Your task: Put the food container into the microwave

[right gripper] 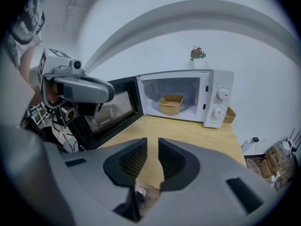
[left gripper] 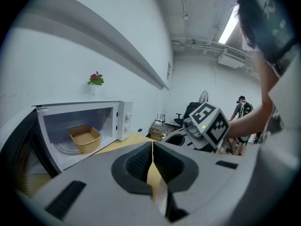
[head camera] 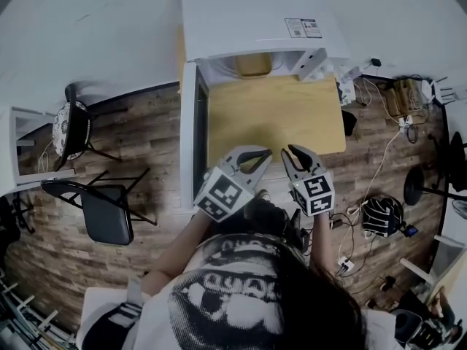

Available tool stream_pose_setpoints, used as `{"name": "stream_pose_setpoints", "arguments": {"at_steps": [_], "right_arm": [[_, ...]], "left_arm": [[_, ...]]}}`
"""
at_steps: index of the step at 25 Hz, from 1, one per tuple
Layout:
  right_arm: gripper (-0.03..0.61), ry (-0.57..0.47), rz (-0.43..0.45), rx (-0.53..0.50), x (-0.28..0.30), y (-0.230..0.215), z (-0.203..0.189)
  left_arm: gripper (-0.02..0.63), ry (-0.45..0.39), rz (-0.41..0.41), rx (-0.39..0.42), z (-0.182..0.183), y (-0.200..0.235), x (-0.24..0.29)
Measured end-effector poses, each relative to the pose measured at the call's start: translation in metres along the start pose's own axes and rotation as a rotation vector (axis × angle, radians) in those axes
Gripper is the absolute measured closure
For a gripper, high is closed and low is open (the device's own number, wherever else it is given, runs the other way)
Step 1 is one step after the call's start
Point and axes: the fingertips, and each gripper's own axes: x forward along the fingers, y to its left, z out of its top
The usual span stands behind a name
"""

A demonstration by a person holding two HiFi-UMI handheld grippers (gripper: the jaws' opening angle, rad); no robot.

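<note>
1 food container (right gripper: pixel 170 103): inside the 1 microwave (right gripper: pixel 217 86) | 1 door (right gripper: pixel 113 109): open | 2 grippers: left gripper (left gripper: pixel 152 160) jaws together, empty; right gripper (right gripper: pixel 152 150) jaws slightly apart, empty

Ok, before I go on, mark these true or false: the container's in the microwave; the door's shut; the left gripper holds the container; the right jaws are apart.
1. The food container sits inside the microwave: true.
2. The microwave door is shut: false; it stands wide open.
3. The left gripper holds the container: false; its jaws are together on nothing.
4. The right gripper has its jaws apart and empty: true.
</note>
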Motion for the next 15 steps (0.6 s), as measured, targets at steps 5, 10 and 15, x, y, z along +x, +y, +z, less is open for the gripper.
{"name": "stream_pose_setpoints", "arguments": {"at_steps": [5,10,15], "right_arm": [[0.515,-0.034,0.012,0.032,-0.016,0.002,-0.001],[0.515,-0.066,0.04,0.029,-0.042,0.008,-0.005],[0.515,-0.1,0.051,0.007,-0.073,0.01,-0.013]], "left_arm": [[0.607,0.012,0.022,-0.005,-0.004,-0.013,-0.002],[0.607,0.011,0.085,0.0,-0.003,-0.027,-0.006],[0.607,0.015,0.158,-0.001,-0.006,-0.048,-0.014]]}}
